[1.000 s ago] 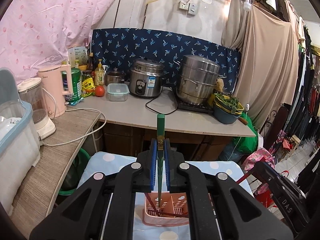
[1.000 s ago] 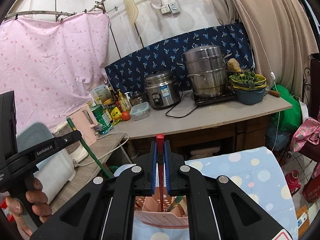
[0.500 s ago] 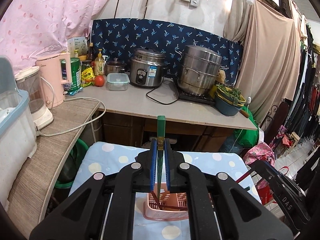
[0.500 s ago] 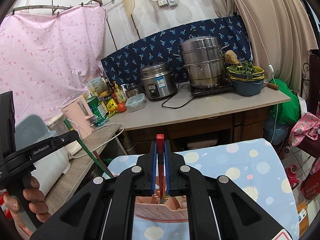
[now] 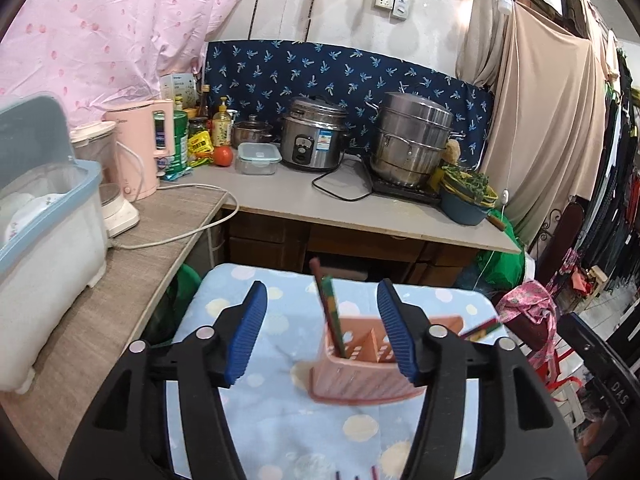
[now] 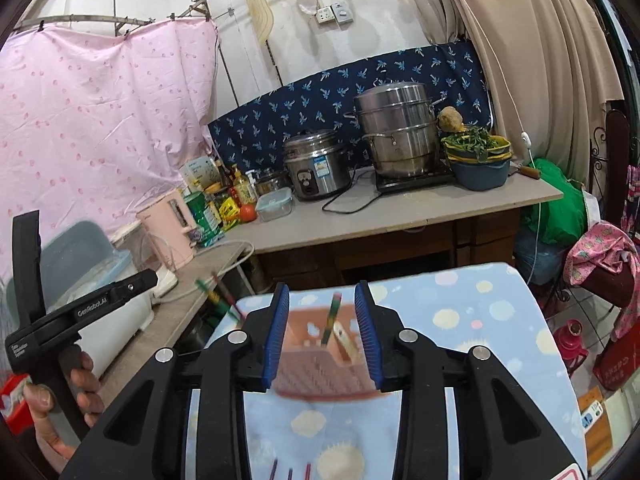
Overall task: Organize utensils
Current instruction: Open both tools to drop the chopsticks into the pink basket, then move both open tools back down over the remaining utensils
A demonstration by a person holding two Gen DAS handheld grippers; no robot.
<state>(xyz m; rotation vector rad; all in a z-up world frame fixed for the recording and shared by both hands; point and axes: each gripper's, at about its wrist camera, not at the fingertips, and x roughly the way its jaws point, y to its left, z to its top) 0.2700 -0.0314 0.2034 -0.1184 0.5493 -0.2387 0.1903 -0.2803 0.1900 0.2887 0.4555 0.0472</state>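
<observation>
Chopsticks [image 5: 330,320] stand tilted in the pink slotted holder [image 5: 360,376] on the dotted blue cloth [image 5: 276,412]. Left claw [image 5: 320,336] is spread wide, gripping nothing, the holder at its 3 o'clock side. Right claw [image 6: 321,332] is likewise released, with the holder [image 6: 320,368] between its fingers.

Black plastic gripper [image 5: 320,332] frames; ribbed blue pads [image 5: 245,336]; silver screws; bare-skinned left hand [image 6: 60,404].
</observation>
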